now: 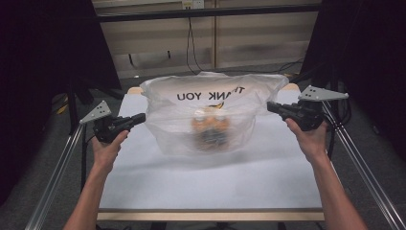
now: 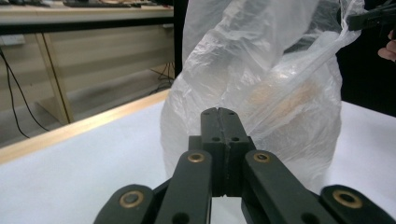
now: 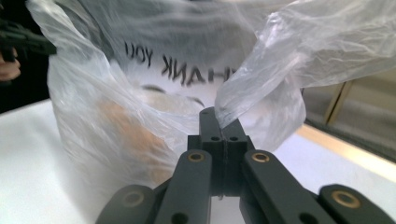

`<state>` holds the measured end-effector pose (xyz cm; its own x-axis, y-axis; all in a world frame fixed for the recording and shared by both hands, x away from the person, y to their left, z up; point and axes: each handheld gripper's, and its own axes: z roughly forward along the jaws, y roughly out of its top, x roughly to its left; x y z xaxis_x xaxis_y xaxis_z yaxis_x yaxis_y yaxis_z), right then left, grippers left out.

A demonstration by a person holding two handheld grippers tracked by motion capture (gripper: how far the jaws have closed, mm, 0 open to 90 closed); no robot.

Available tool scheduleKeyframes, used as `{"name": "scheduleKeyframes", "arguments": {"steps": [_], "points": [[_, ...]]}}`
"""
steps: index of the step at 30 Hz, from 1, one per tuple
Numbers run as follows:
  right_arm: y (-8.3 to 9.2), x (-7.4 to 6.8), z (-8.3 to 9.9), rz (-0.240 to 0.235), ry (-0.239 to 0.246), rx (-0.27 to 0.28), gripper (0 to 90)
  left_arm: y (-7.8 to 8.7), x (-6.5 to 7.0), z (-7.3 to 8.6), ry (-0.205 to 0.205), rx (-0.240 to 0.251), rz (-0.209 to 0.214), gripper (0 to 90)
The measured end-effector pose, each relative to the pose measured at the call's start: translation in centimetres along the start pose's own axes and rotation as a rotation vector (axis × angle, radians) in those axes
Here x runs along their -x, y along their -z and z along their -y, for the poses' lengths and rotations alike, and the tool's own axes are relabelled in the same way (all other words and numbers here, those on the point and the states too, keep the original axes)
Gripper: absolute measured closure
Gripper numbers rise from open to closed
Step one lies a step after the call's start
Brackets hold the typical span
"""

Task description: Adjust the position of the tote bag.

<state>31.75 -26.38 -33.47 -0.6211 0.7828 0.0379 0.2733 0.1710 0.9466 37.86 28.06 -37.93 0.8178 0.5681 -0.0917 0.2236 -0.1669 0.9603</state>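
So there's this thin, crinkly, see-through white plastic bag (image 1: 210, 115) with black "THANK YOU" lettering sitting in the middle of the smooth white tabletop (image 1: 210, 182), puffed up like a dome with blurry orange, white-capped bottles (image 1: 208, 125) inside. The left gripper (image 1: 140, 118), chunky matte black, is clenched on the bag's left edge, and the filmy plastic stretches tight from its tip. The right gripper (image 1: 271, 107) pinches a wrinkled flap on the right.
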Motion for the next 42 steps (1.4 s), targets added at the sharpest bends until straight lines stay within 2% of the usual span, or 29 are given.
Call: {"name": "scheduleKeyframes", "arguments": {"steps": [2,6,10,11,12,15,16,17,18,19,20,21,22,23,24,25,26,28,29,30,33,34,37,40,42], "points": [[-0.1,0.0,0.4,-0.003,0.000,-0.009,90.0,-0.2,0.0,0.3,-0.011,-0.020,-0.004,90.0],[-0.2,-0.1,1.1,-0.002,0.008,-0.044,90.0,-0.1,-0.1,0.9,-0.001,-0.033,0.009,90.0],[-0.4,0.0,1.8,0.009,-0.004,-0.072,90.0,-0.5,-0.2,1.6,0.006,-0.069,-0.016,90.0],[-0.5,0.2,1.9,0.015,-0.015,-0.070,90.0,-0.7,-0.4,1.7,0.003,-0.068,0.000,90.0],[-0.6,0.3,2.0,0.013,-0.017,-0.073,90.0,-0.8,-0.4,1.9,0.003,-0.087,-0.007,90.0],[-0.9,0.6,2.6,0.020,-0.020,-0.098,90.0,-0.9,-0.8,2.4,0.009,-0.100,-0.016,90.0],[-1.0,0.7,2.8,0.019,-0.026,-0.100,90.0,-0.8,-0.9,2.5,0.014,-0.100,-0.017,90.0],[-1.0,0.8,2.9,0.013,-0.032,-0.107,90.0,-0.8,-0.9,2.6,0.037,-0.084,-0.009,90.0],[-1.2,0.7,3.0,0.008,-0.026,-0.109,90.0,-0.7,-0.9,2.4,0.037,-0.073,-0.003,90.0],[-1.2,0.6,3.0,0.000,-0.023,-0.107,90.0,-0.6,-0.8,2.2,0.031,-0.062,0.011,90.0],[-1.3,0.4,2.9,0.004,-0.022,-0.107,90.0,-0.5,-0.5,2.0,0.022,-0.057,-0.017,90.0],[-1.3,0.3,2.8,0.001,-0.017,-0.106,90.0,-0.4,-0.4,1.6,0.010,-0.045,0.018,90.0],[-1.3,0.2,2.7,-0.004,-0.016,-0.101,90.0,-0.4,-0.1,1.3,0.010,-0.033,0.020,90.0],[-1.4,0.1,2.6,-0.005,-0.015,-0.096,90.0,-0.3,0.3,0.9,-0.005,-0.019,-0.001,90.0],[-1.4,-0.1,2.5,-0.011,-0.008,-0.096,90.0,-0.2,0.3,0.6,-0.011,-0.008,0.015,88.3],[-1.5,-0.2,2.4,-0.011,0.001,-0.099,90.0,-0.1,0.5,0.3,-0.013,-0.008,0.007,82.4],[-1.5,-0.3,2.4,-0.014,-0.004,-0.093,90.0,0.0,0.6,0.1,-0.017,0.004,0.021,82.4],[-1.6,-0.4,2.4,-0.017,0.002,-0.095,90.0,0.2,0.8,-0.3,-0.018,0.007,0.018,82.5],[-1.6,-0.5,2.3,-0.018,0.003,-0.095,90.0,0.3,0.8,-0.4,-0.021,0.012,0.021,80.2],[-1.6,-0.5,2.3,-0.024,0.004,-0.092,90.0,0.4,0.8,-0.5,-0.023,0.019,0.007,77.3],[-1.6,-0.7,2.1,-0.028,0.006,-0.086,90.0,0.9,0.9,-0.8,-0.029,0.033,0.012,71.4],[-1.6,-0.7,2.0,-0.025,0.008,-0.085,90.0,1.1,1.0,-1.0,-0.022,0.048,0.008,68.4],[-1.6,-0.8,1.9,-0.030,0.010,-0.079,90.0,1.2,1.5,-1.7,-0.048,0.058,-0.003,58.1],[-1.7,-0.9,1.8,-0.031,0.012,-0.080,90.0,0.3,1.8,-2.3,-0.061,0.039,-0.010,42.5],[-1.8,-0.9,1.9,-0.035,0.007,-0.078,90.0,-0.5,1.7,-2.6,-0.066,0.037,-0.019,35.9]]}}
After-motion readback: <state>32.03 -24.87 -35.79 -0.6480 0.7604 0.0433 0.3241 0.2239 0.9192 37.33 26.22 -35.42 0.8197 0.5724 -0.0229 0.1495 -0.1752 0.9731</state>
